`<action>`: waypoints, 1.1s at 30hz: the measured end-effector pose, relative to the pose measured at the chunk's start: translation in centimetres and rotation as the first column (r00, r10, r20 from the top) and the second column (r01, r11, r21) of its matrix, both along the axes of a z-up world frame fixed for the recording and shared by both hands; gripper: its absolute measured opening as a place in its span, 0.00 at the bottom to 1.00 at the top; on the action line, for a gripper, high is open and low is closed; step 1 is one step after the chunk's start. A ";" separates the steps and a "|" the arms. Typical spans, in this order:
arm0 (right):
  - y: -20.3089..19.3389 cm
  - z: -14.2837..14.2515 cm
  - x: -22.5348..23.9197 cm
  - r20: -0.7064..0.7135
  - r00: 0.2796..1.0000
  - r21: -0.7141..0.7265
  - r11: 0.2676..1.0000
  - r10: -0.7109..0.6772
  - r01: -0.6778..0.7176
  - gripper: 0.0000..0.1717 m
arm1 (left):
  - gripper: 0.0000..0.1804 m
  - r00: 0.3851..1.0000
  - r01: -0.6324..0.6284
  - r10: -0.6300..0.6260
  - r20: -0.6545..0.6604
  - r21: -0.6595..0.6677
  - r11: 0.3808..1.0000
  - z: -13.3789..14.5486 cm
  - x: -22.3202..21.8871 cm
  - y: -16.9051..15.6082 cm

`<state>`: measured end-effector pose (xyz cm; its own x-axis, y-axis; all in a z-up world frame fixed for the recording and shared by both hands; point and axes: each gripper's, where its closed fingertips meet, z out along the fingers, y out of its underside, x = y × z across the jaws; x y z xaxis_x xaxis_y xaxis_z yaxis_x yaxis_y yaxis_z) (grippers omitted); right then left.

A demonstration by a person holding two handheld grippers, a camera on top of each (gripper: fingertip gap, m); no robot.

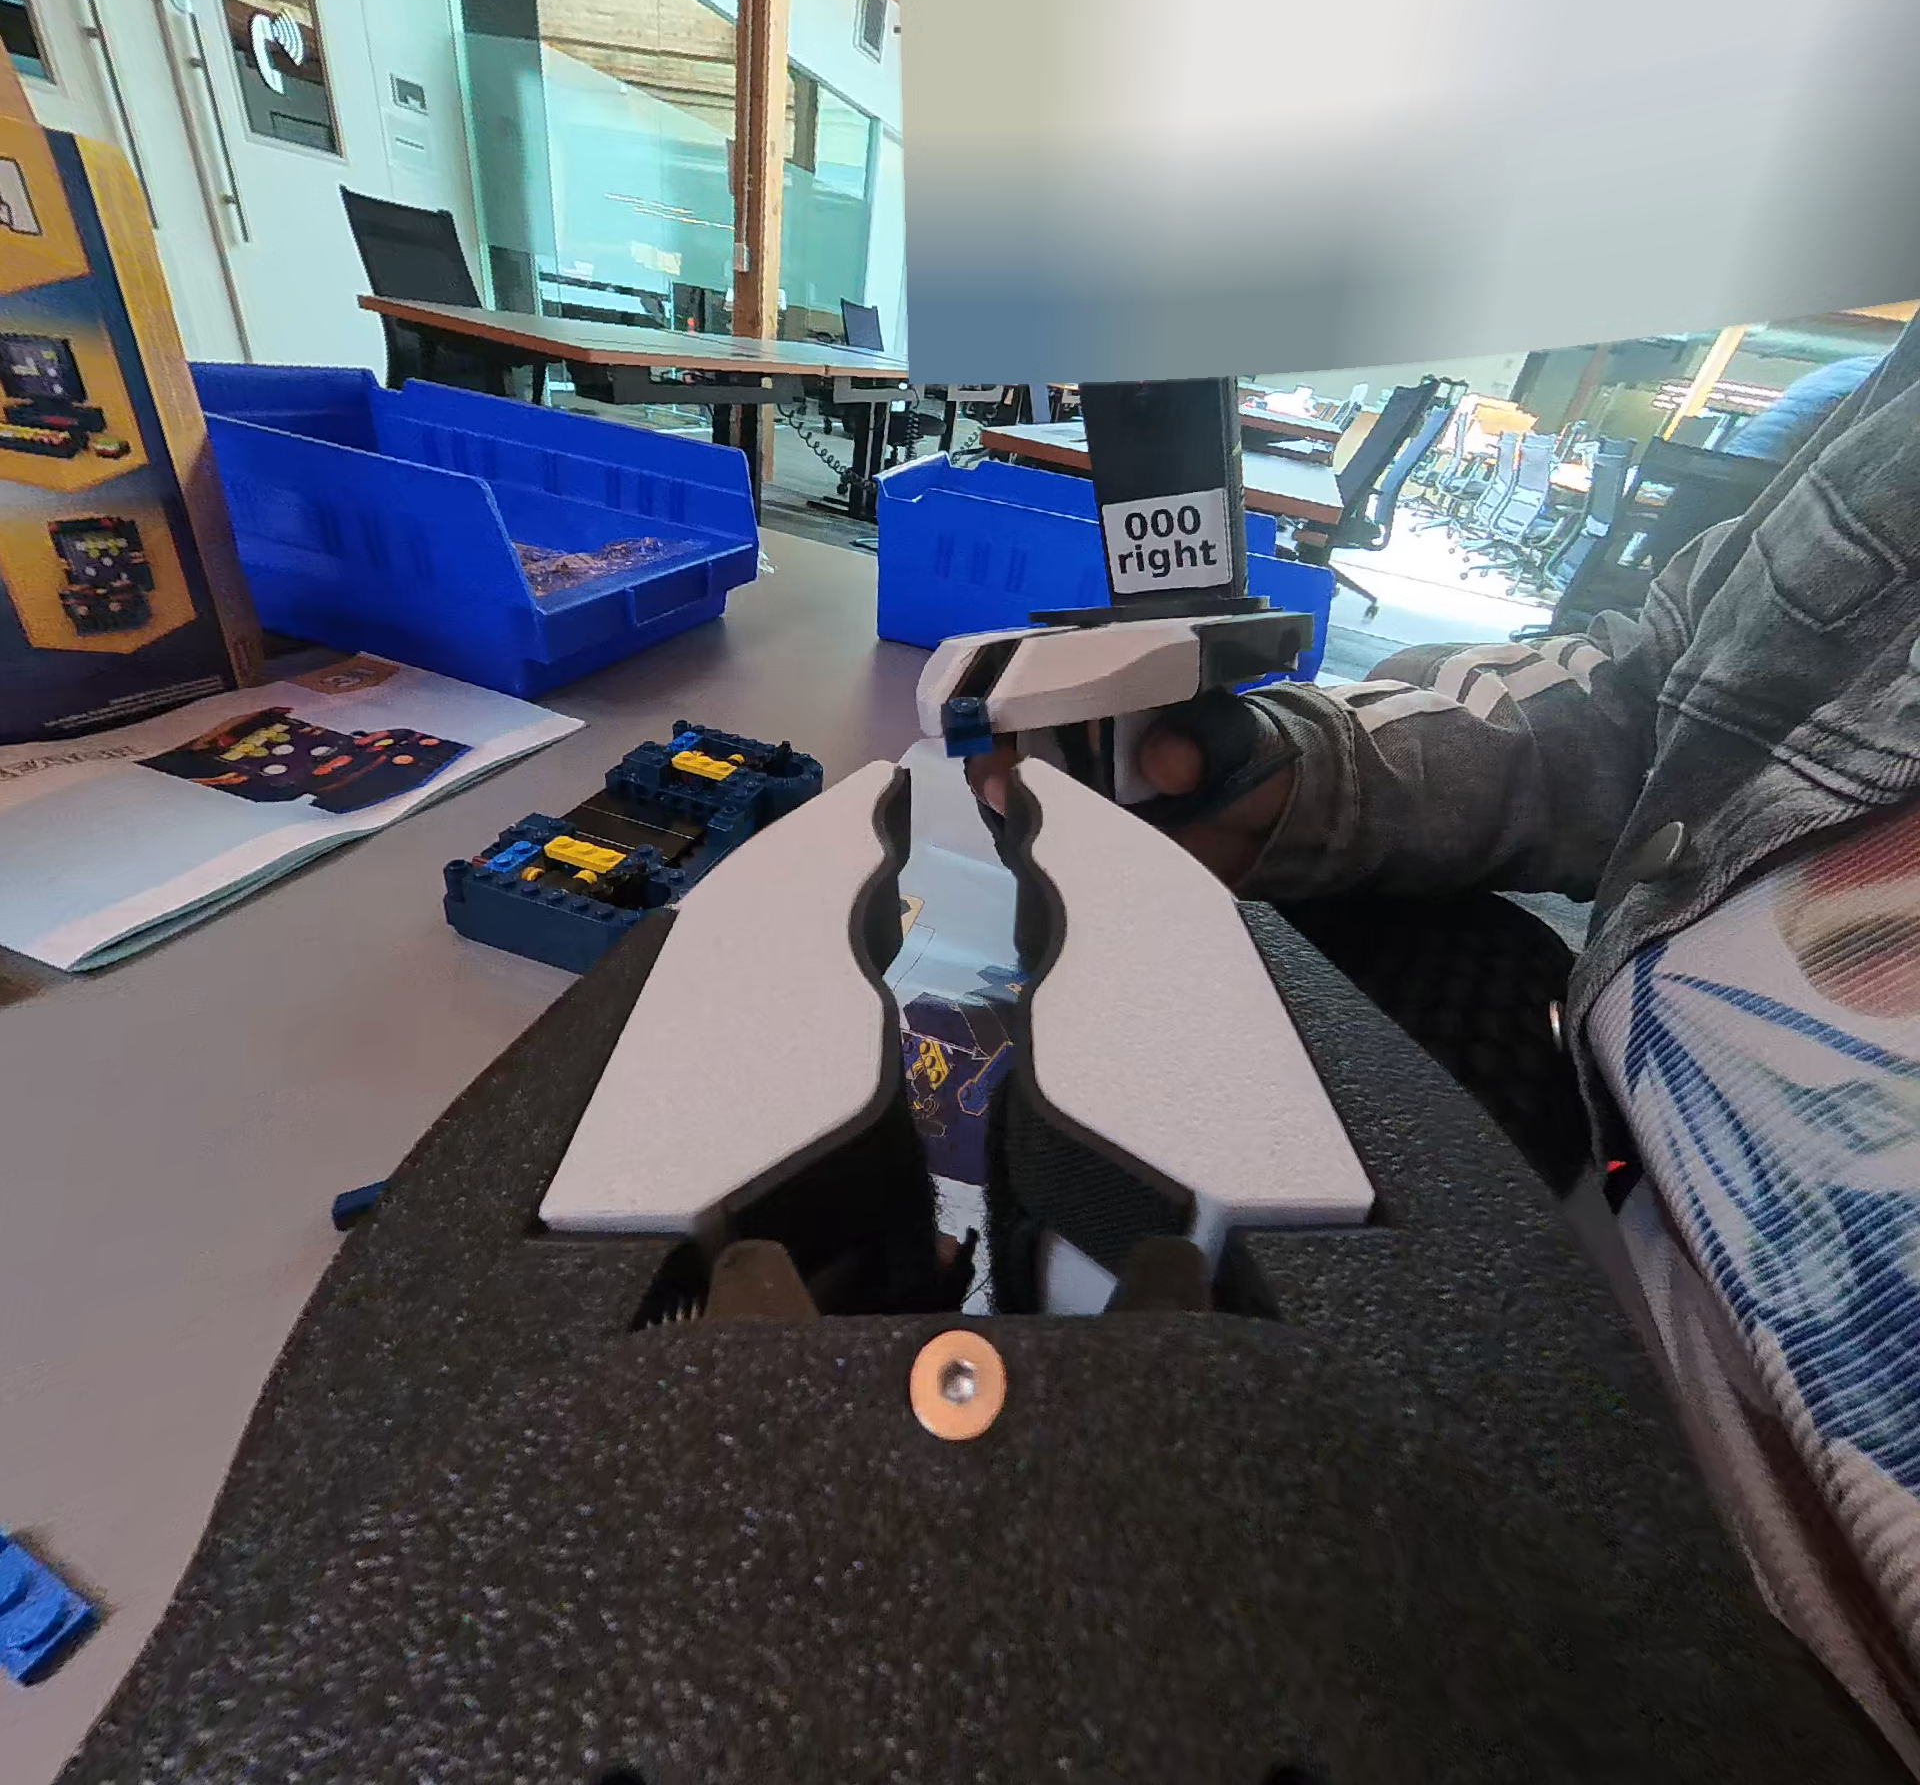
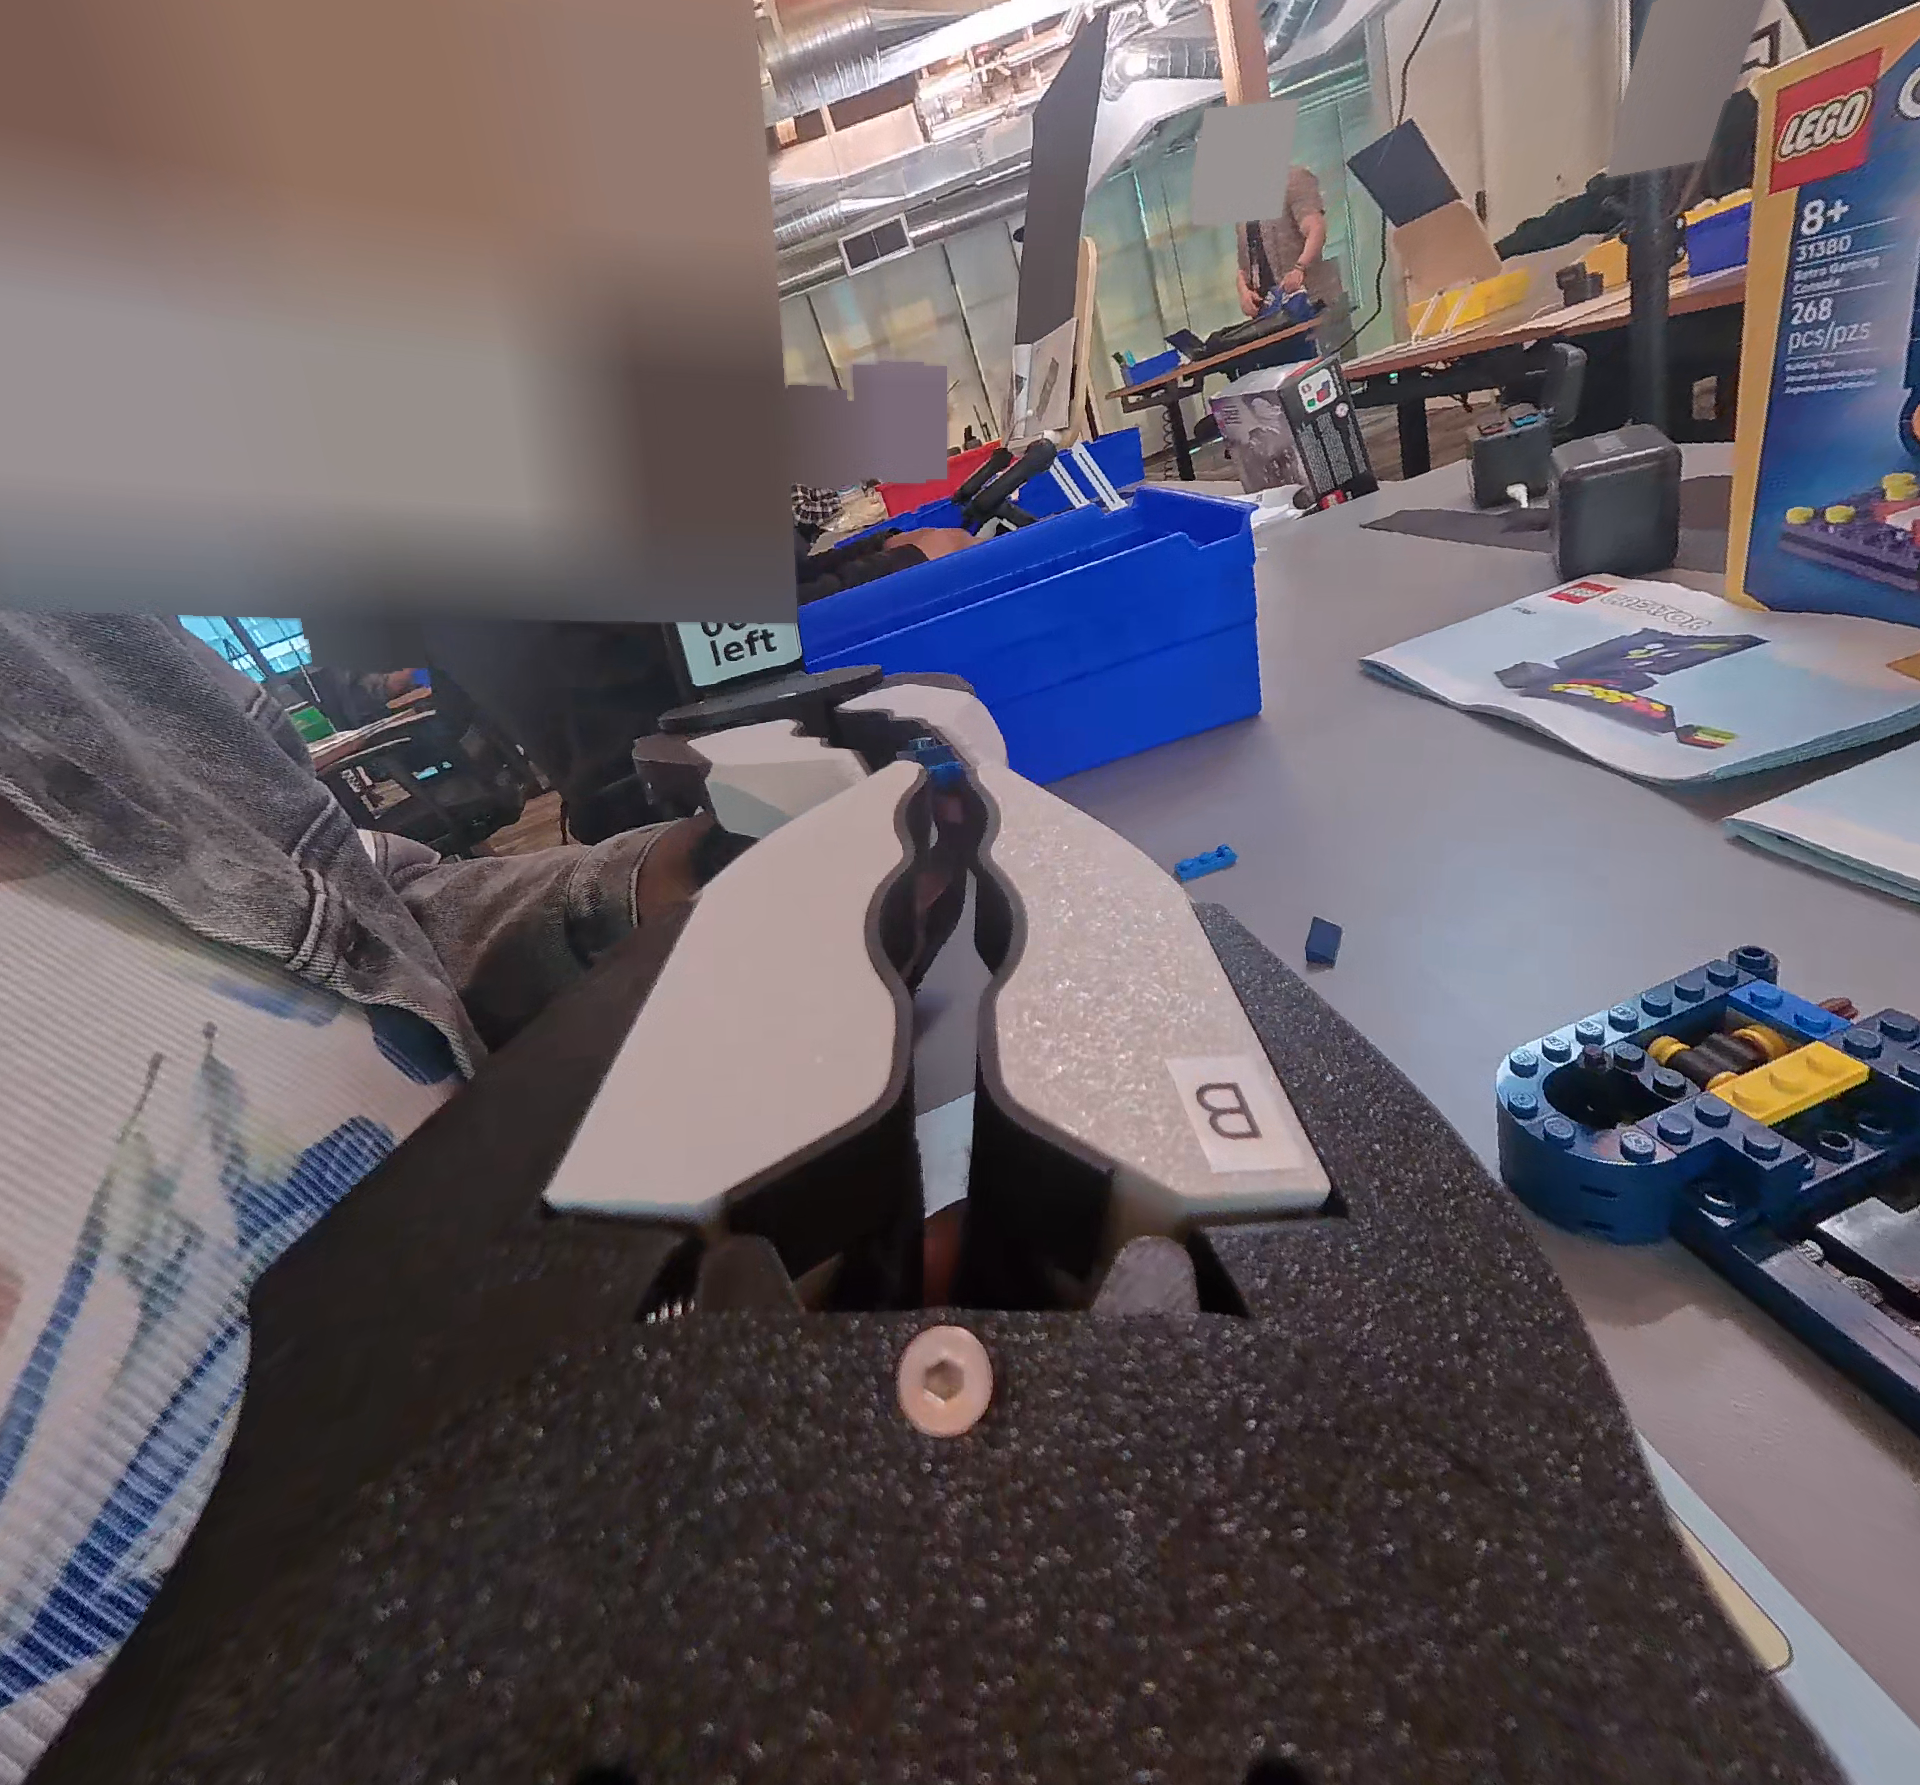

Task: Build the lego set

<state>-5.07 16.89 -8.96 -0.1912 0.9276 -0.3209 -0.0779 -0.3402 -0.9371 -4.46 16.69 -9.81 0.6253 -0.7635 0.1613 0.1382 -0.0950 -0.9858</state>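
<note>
Right gripper (image 1: 961,719) pinches a small blue brick (image 1: 968,727) at its fingertips, pads pressed on it. Left gripper (image 1: 956,779) sits tip to tip with it, just under the brick, fingers narrowly parted with nothing between them. Left of the left gripper on the surface (image 1: 260,1060): dark blue brick assembly (image 1: 623,842) with yellow plates, open booklet (image 1: 239,790), blue bin (image 1: 468,530). Beyond the right gripper's tips: loose blue plate (image 2: 1205,860) and dark blue piece (image 2: 1323,938).
</note>
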 end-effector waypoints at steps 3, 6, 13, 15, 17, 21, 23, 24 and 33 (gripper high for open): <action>-0.1 -0.1 -0.1 0.008 1.000 0.014 1.000 -0.001 0.001 0.03 | 0.09 1.000 0.003 -0.003 0.004 -0.001 1.000 0.0 0.0 -0.1; -0.4 -0.3 -0.1 0.016 1.000 0.035 0.999 0.000 -0.001 0.03 | 0.08 1.000 0.008 -0.008 0.018 -0.001 1.000 0.2 0.0 -0.1; -0.7 -0.5 -0.1 0.037 0.999 0.087 0.996 0.004 -0.007 0.03 | 0.04 0.999 0.033 -0.033 -0.012 0.012 0.999 0.1 0.1 -0.5; -1.0 -0.7 0.1 0.052 0.999 0.116 0.993 0.012 -0.018 0.03 | 0.04 0.998 0.058 -0.058 -0.030 0.009 0.998 0.0 0.2 -0.8; -1.4 -0.8 0.2 0.069 0.997 0.142 0.989 0.036 -0.045 0.03 | 0.04 0.993 0.094 -0.093 -0.067 0.017 0.995 -0.1 0.3 -1.2; -2.4 -1.9 2.0 0.180 0.971 0.260 0.944 0.159 -0.203 0.06 | 0.04 0.969 0.161 -0.150 -0.196 0.042 0.986 -1.2 0.1 -2.0; -1.5 -3.7 3.4 0.307 0.940 0.311 0.917 0.150 -0.248 0.08 | 0.04 0.962 0.167 -0.154 -0.228 0.039 0.985 -1.9 -0.5 -2.0; -0.7 -4.6 4.0 0.357 0.927 0.338 0.911 0.110 -0.238 0.08 | 0.04 0.962 0.170 -0.158 -0.223 0.034 0.985 -2.1 -0.6 -1.9; 1.6 -8.0 4.9 0.494 0.869 0.326 0.924 0.014 -0.200 0.07 | 0.04 0.966 0.196 -0.191 -0.173 0.009 0.981 -2.2 -0.5 -1.6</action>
